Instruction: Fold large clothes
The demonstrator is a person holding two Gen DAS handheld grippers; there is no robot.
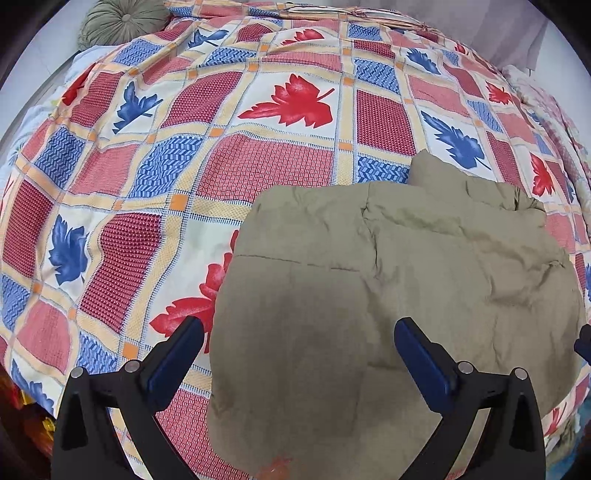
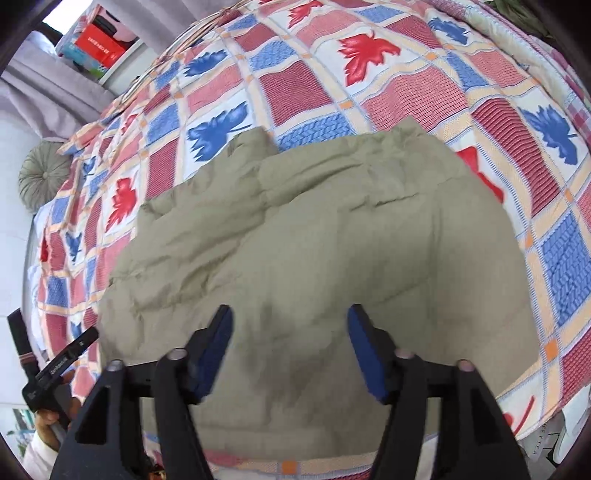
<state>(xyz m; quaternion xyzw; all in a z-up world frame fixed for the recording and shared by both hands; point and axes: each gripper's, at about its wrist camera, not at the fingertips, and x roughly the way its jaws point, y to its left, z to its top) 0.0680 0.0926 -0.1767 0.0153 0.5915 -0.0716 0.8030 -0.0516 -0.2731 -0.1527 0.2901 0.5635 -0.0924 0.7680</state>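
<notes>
The right gripper (image 2: 290,325) hangs over a folded khaki padded jacket (image 2: 314,229), jaws apart with nothing between them. The jacket lies on a bed's leaf-patterned quilt (image 2: 424,85). Near left, a hand (image 2: 46,421) holds the left gripper (image 2: 61,363). A round green cushion (image 2: 42,175) sits far left.

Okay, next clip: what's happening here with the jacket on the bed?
A person is folding an olive padded jacket on a bed covered by a leaf-patterned quilt, with a claw in each hand. Both claws are open, nothing between the jaws: the left claw and right claw hover over the near part of the jacket. The jacket lies in a compact, puffy bundle and looks already folded over, so this seems to come just after a release. A round cushion sits at the bed's far end.
</notes>
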